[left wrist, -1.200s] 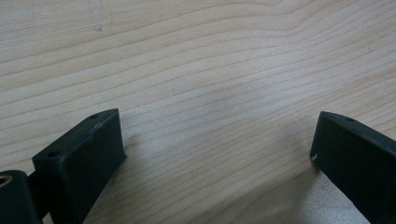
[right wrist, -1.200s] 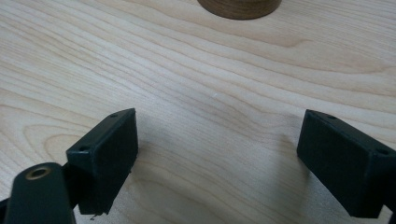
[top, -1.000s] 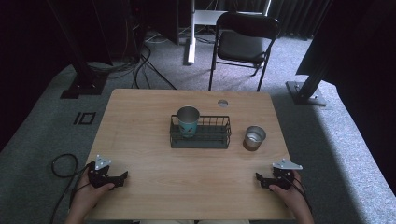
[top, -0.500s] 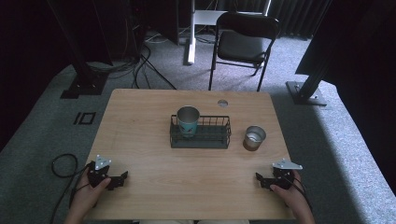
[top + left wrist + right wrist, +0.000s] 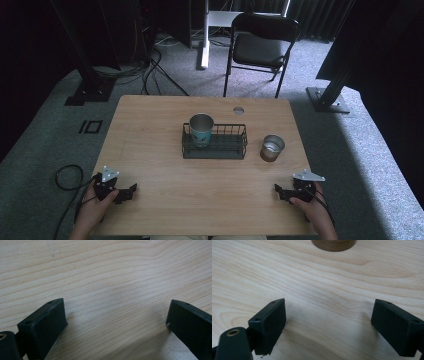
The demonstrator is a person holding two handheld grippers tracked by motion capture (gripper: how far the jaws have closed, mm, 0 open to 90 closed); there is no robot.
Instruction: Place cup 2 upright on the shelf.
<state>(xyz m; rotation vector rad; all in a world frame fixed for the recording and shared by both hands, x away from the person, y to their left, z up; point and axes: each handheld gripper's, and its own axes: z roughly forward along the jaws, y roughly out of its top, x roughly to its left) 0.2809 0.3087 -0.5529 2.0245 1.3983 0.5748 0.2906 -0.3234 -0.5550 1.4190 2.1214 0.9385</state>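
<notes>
Your left gripper (image 5: pixel 131 190) – jaws wide over bare wood grain | your right gripper (image 5: pixel 278 190) – wide, brown round cup (image 5: pixel 334 244) ahead | high view: this metal cup (image 5: pixel 272 148) just right of wire basket (image 5: pixel 214 148), teal cup (image 5: pixel 201 128) inside its left end

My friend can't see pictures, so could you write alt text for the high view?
A wooden table holds a wire basket with a metal cup inside and a small tin beside it. Two hand-held claws, left and right, rest open near its front corners.
</notes>
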